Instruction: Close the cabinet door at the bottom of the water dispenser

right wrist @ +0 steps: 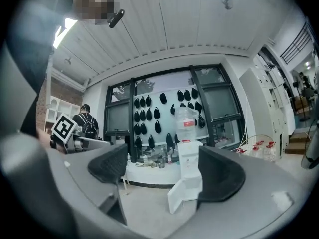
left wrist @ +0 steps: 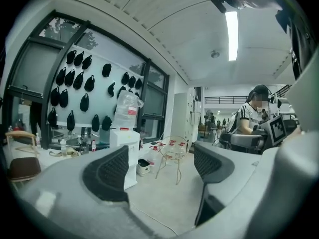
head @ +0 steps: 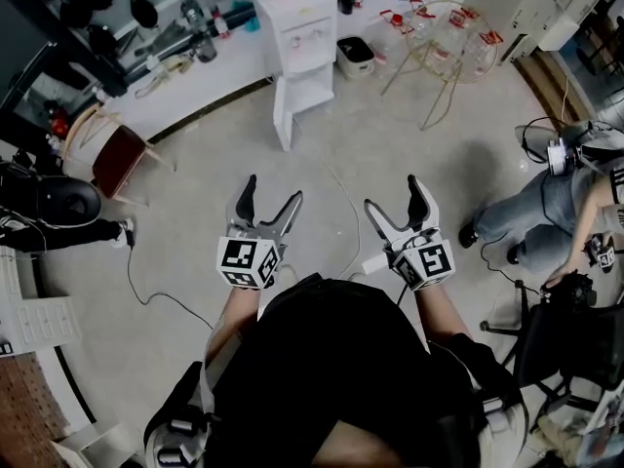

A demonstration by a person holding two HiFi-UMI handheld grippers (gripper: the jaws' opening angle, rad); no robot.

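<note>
A white water dispenser (head: 297, 27) with a bottle on top stands against the far ledge. Its bottom cabinet door (head: 283, 115) hangs open, swung out toward me. Both grippers are held over the floor well short of it. My left gripper (head: 274, 187) is open with nothing between its fingers, and so is my right gripper (head: 392, 191). In the right gripper view the dispenser (right wrist: 189, 158) and its open door (right wrist: 178, 195) show between the spread jaws of the right gripper (right wrist: 164, 171). In the left gripper view the dispenser (left wrist: 125, 148) sits far off behind the left pad of the left gripper (left wrist: 159, 166).
A wire-frame chair (head: 444, 42) stands right of the dispenser, with a small white appliance (head: 355, 57) between them. A brown chair (head: 117, 159) is at the left by the ledge (head: 195, 86). A person (head: 556, 203) sits at the right. A thin cable (head: 346, 203) crosses the floor.
</note>
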